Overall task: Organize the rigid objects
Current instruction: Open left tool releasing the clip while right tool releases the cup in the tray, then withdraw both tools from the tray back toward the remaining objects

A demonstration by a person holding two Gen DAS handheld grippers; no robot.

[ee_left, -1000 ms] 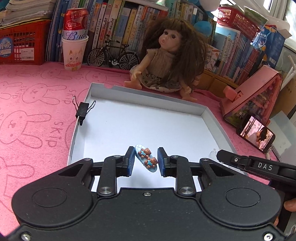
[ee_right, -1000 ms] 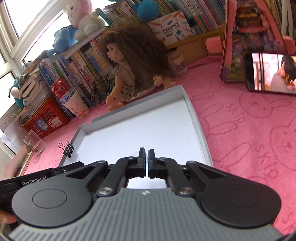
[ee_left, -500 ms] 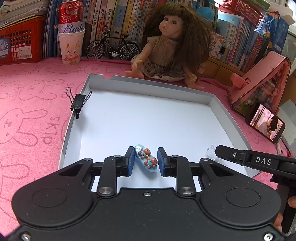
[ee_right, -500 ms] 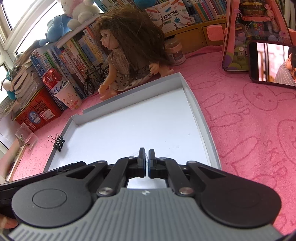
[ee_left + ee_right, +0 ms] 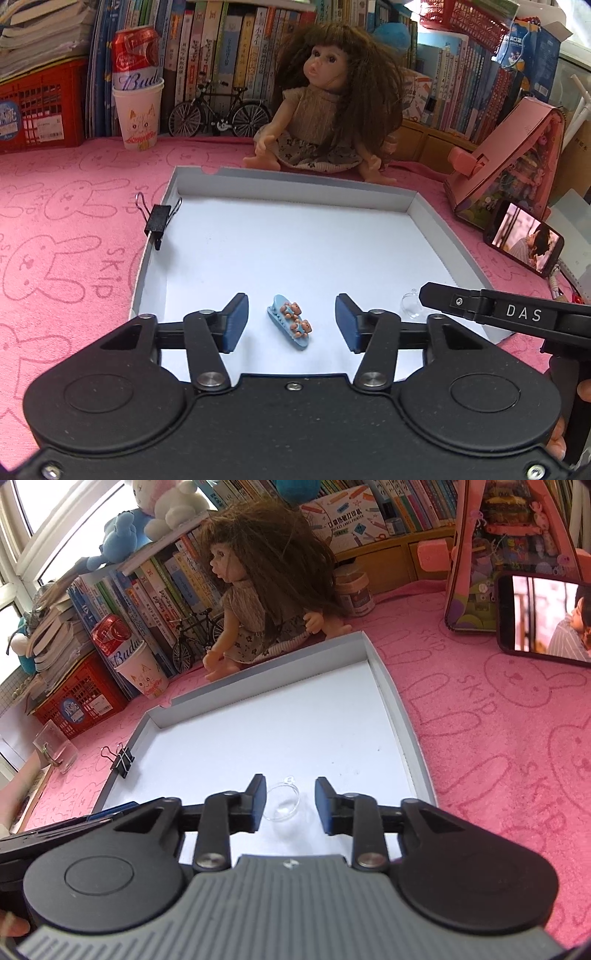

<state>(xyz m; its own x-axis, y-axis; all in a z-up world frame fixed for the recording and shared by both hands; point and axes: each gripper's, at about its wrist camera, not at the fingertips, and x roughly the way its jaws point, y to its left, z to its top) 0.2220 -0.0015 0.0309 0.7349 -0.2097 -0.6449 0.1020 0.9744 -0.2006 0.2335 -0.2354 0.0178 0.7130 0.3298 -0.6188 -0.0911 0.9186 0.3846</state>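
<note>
Item: blue bear hair clip (image 5: 290, 325) lying in white tray (image 5: 448, 236), between released left gripper (image 5: 291, 323) fingers. Item: clear suction cup (image 5: 281, 802), likewise free between parted right gripper (image 5: 290, 805) fingers. Step judged: depositing in the tray done; next move calls for lifting both clear.

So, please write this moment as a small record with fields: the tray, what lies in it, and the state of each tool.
container: shallow white cardboard tray on pink bunny-print cloth
left tool: open, pads either side of the blue hair clip with two small bears, not touching it
hair clip: lying flat on the tray floor
right tool: open
item at right tool: small clear plastic suction cup, on the tray floor between the pads
tray edge: black binder clip clamped on the left wall
</note>
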